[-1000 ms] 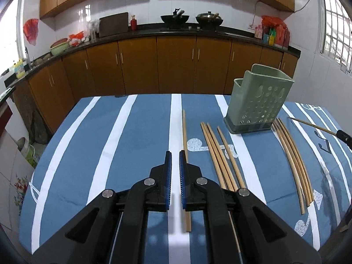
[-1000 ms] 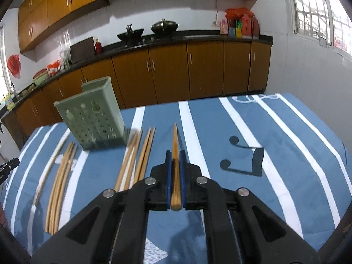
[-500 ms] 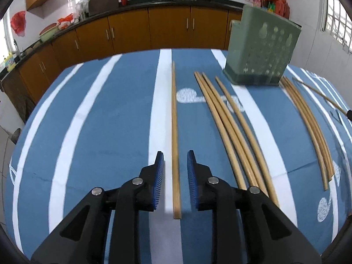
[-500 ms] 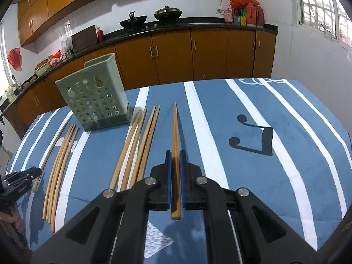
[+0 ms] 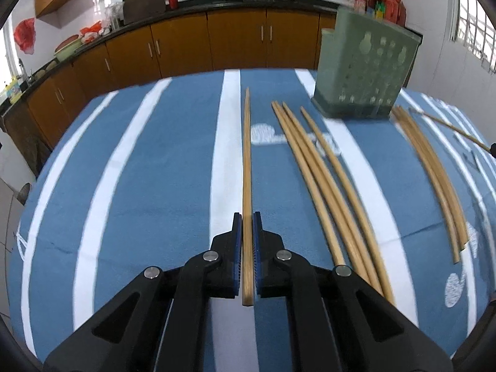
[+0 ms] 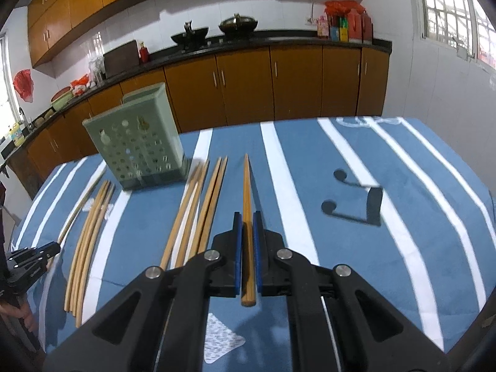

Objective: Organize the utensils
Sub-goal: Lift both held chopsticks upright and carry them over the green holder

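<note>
My left gripper (image 5: 247, 220) is shut on a single wooden chopstick (image 5: 246, 155) that lies lengthwise on the blue striped cloth. My right gripper (image 6: 247, 220) is shut on another chopstick (image 6: 246, 192) and holds it above the cloth, pointing away. The green perforated utensil holder (image 5: 365, 65) stands upright at the far right in the left wrist view and at the far left in the right wrist view (image 6: 136, 145). Loose chopsticks (image 5: 325, 179) lie in groups on both sides of it. The left gripper also shows in the right wrist view (image 6: 34, 255).
The table carries a blue cloth with white stripes (image 5: 139, 161) and a music-note print (image 6: 356, 201). More chopsticks (image 5: 434, 170) lie beyond the holder. Kitchen cabinets (image 6: 248, 86) and a counter with woks stand behind the table.
My left gripper opened, moved forward over the lone chopstick and shut on it. My right gripper kept its chopstick and lifted it a little, tilting its view upward.
</note>
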A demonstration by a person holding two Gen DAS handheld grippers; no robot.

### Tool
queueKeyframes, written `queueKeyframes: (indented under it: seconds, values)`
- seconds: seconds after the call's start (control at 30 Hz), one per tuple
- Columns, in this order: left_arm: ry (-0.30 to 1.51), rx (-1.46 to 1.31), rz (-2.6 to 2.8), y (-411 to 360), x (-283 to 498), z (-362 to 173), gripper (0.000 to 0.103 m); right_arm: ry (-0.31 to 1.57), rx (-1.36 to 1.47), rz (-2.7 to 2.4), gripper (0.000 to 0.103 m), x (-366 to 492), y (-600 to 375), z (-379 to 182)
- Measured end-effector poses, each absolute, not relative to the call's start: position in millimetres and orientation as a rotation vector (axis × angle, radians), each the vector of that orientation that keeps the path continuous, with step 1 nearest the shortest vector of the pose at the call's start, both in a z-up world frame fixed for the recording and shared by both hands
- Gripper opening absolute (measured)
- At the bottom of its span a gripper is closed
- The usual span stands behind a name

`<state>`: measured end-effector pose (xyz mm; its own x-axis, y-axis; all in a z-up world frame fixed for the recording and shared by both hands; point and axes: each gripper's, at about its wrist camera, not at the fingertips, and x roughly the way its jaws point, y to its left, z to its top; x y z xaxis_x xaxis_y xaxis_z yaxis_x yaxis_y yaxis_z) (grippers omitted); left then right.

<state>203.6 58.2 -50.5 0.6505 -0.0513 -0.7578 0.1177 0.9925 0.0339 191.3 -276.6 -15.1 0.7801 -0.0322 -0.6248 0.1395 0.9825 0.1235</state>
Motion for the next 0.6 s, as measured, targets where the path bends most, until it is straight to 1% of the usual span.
queueKeyframes:
  seconds: [0.33,0.6]
  values:
    - [0.644,0.028,-0.105,70.8,187.0,29.5,0.007,0.552,0.155,-0.102,0.008,186.4,-283.9,21.2]
    - [0.527,-0.026,-0.083,76.9,188.9,69.3,0.007,0.462,0.155,-0.106,0.008,185.7,-289.1,50.1]
